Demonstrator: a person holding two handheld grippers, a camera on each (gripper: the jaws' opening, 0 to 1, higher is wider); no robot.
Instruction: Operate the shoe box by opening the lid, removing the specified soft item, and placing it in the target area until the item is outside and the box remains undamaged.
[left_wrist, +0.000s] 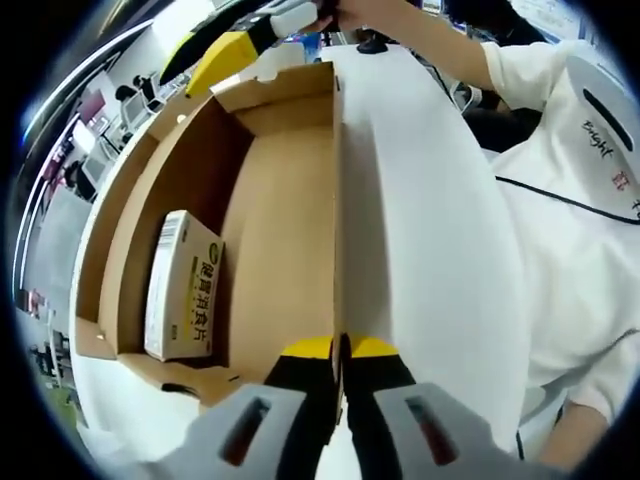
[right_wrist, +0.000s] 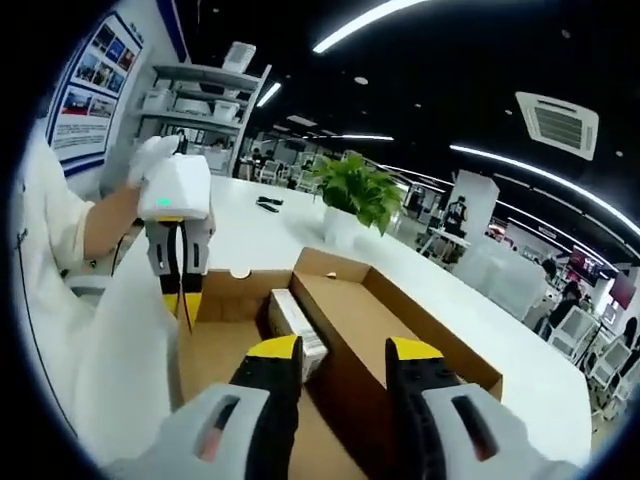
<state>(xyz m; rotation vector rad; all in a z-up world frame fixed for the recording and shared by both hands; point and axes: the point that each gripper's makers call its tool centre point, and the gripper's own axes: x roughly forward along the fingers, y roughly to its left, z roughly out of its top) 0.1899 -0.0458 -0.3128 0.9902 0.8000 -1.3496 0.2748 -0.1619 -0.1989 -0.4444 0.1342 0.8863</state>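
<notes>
Fingers of the left gripper (left_wrist: 341, 352) are clenched on the edge of the white lid (left_wrist: 430, 250), holding it swung up from the brown shoe box (left_wrist: 280, 200). In the left gripper view a small white packet with green print (left_wrist: 184, 288) lies inside the box, against its side wall and near one end. The right gripper (left_wrist: 232, 48), yellow-tipped, hangs above the far end of the box, and a person in a white shirt stands beside the lid.

In the right gripper view the right gripper's own fingers (right_wrist: 343, 362) are released, with a clear gap between them, hovering over the open box, which rests on a white bench (right_wrist: 470, 330) with a potted plant (right_wrist: 362, 195) nearer its far edge. The packet sits just beyond the fingertips, by the wall.

To do this step well, I judge the lid should be kept steady, not bent further back, while the open fingers come straight down around the packet, squeeze gently, and lift clear of the cardboard walls.
</notes>
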